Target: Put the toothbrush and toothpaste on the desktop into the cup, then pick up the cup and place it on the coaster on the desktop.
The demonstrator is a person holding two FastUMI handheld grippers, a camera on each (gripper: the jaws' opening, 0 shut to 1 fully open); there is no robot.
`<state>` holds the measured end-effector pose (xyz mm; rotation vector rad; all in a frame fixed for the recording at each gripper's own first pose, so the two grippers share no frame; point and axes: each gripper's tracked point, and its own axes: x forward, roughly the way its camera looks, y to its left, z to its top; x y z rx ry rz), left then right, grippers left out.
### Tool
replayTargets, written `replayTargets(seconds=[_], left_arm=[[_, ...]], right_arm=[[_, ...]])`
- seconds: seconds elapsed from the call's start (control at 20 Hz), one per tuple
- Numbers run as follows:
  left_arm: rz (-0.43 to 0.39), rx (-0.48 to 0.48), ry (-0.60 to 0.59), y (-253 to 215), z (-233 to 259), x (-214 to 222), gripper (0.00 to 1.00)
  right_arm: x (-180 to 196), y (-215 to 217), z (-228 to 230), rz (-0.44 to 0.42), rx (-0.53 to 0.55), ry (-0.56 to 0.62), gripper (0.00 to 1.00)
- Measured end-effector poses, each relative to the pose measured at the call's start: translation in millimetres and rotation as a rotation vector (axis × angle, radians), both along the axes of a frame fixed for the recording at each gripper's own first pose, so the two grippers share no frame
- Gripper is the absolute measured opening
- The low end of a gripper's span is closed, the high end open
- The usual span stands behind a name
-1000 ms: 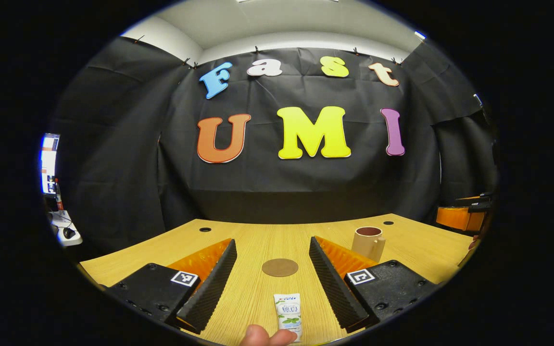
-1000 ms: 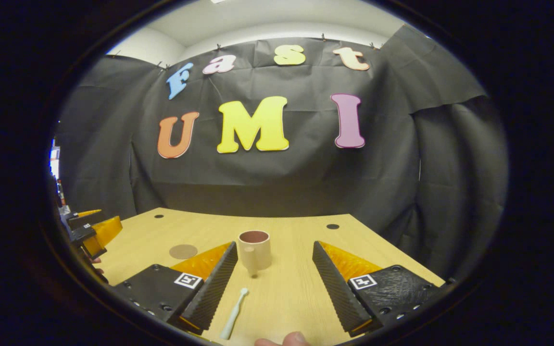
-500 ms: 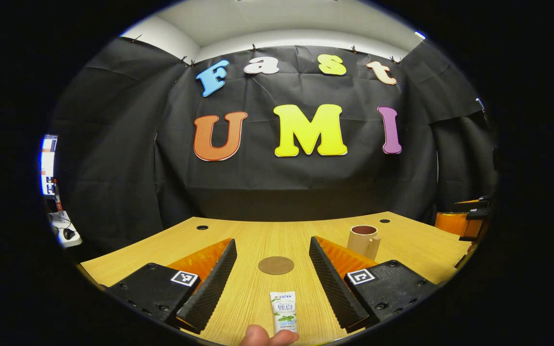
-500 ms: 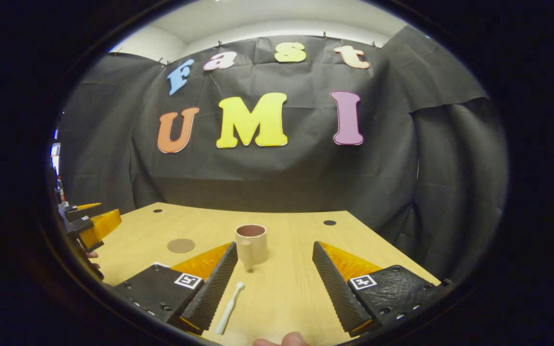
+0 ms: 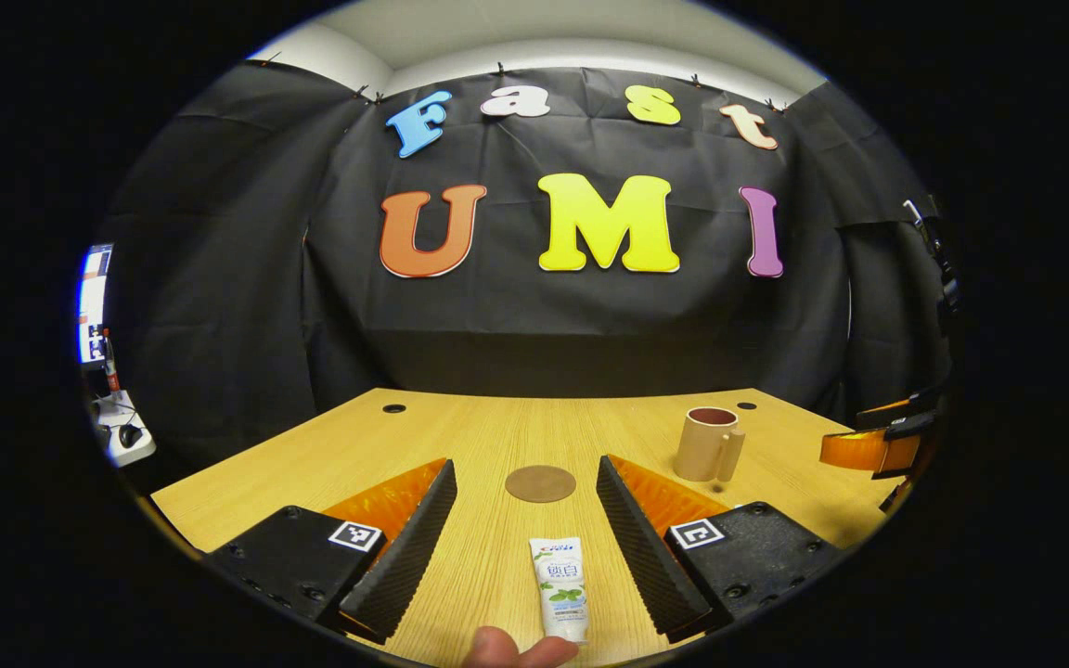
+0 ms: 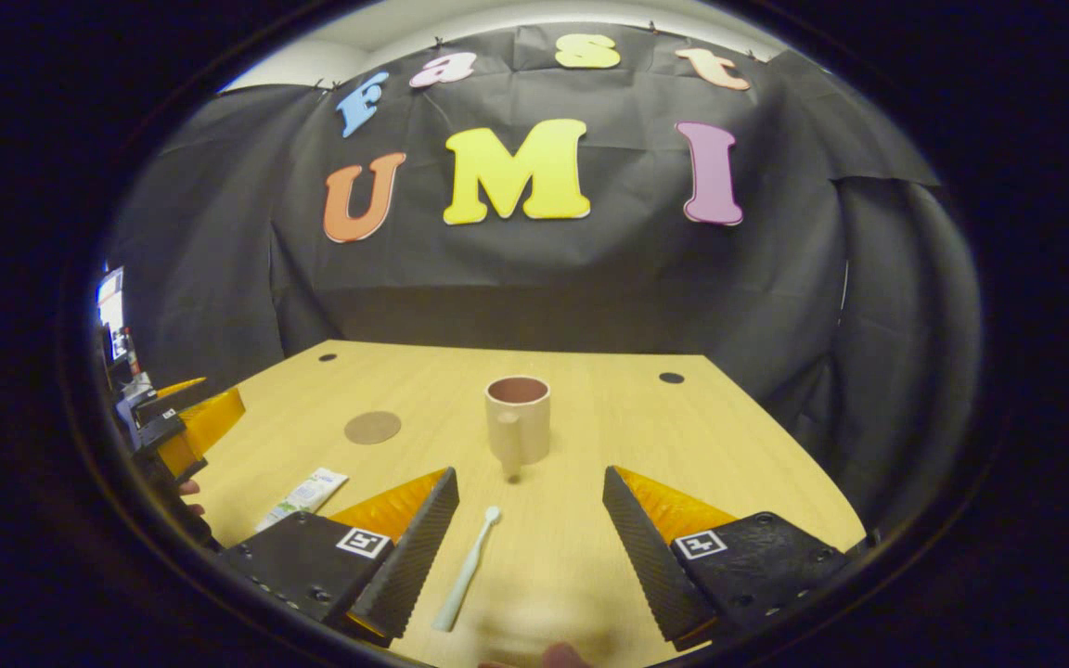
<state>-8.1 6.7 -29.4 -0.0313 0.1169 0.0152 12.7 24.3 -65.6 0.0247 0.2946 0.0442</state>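
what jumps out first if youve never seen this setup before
First, the open left gripper low in the left gripper view, with the toothpaste lying flat on the desktop between its fingers and the round coaster just beyond. In the right gripper view, the open right gripper frames the toothbrush lying by its left finger, with the upright cup standing farther off.

Black gripper point(image 5: 527, 547) bodies, square markers

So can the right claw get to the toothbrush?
Probably yes. The right claw is open, the toothbrush lies flat on the desk between its fingers, near the left one, and nothing lies over it. The cup stands farther off.
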Motion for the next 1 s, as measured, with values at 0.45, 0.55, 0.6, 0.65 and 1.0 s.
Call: replayTargets(seconds=[0.45, 0.55, 0.6, 0.65, 1.0], left_arm=[[-0.031, 0.013, 0.037, -3.4, -20.7, -5.0, 0.97], [-0.041, 0.012, 0.049, -4.4, -26.0, -5.0, 0.97], [-0.043, 0.012, 0.053, -3.8, -28.0, -5.1, 0.97], [-0.044, 0.01, 0.054, -3.5, -28.5, -4.1, 0.97], [-0.04, -0.007, 0.077, 1.7, -39.9, -2.4, 0.97]], right_arm=[[23.5, 31.8, -60.5, 0.017, 0.028, 0.217, 0.95], [29.1, 39.8, -76.1, 0.002, 0.048, 0.249, 0.92], [32.0, 40.6, -81.8, -0.005, 0.052, 0.259, 0.89], [34.7, 41.5, -86.5, -0.01, 0.054, 0.266, 0.88], [40.9, 48.6, -100.6, -0.023, 0.057, 0.303, 0.7]])
